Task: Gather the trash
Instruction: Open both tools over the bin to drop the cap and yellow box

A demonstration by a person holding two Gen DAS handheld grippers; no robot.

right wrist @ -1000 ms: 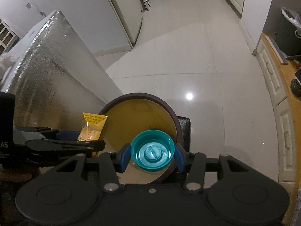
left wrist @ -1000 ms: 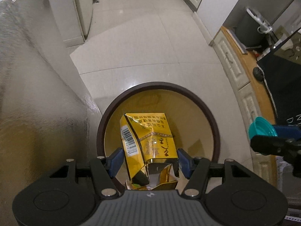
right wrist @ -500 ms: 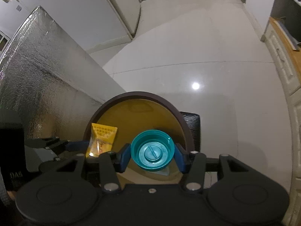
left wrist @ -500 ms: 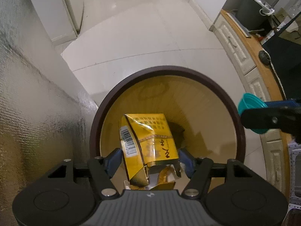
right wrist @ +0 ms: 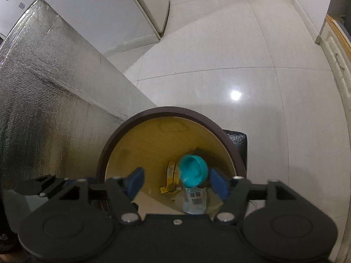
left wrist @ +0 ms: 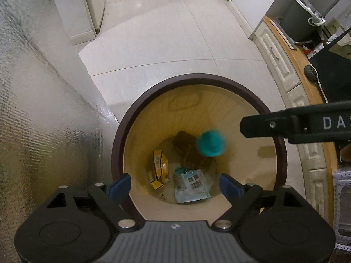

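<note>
A round bin with a dark brown rim and yellow inside stands on the floor below both grippers. My left gripper is open and empty above it. My right gripper is open too; its side shows in the left wrist view. A teal cap is blurred, falling free inside the bin. A yellow carton lies on the bin's bottom beside a pale blue wrapper and a dark brown scrap.
A silver foil-covered box stands tight against the bin's left. White cabinets stand beyond it. A wooden-topped cabinet with clutter runs along the right. Pale tiled floor stretches ahead.
Both grippers have opened over the bin. The yellow carton has dropped from the left one to the bin's bottom, and the teal cap has left the right one and is falling.
</note>
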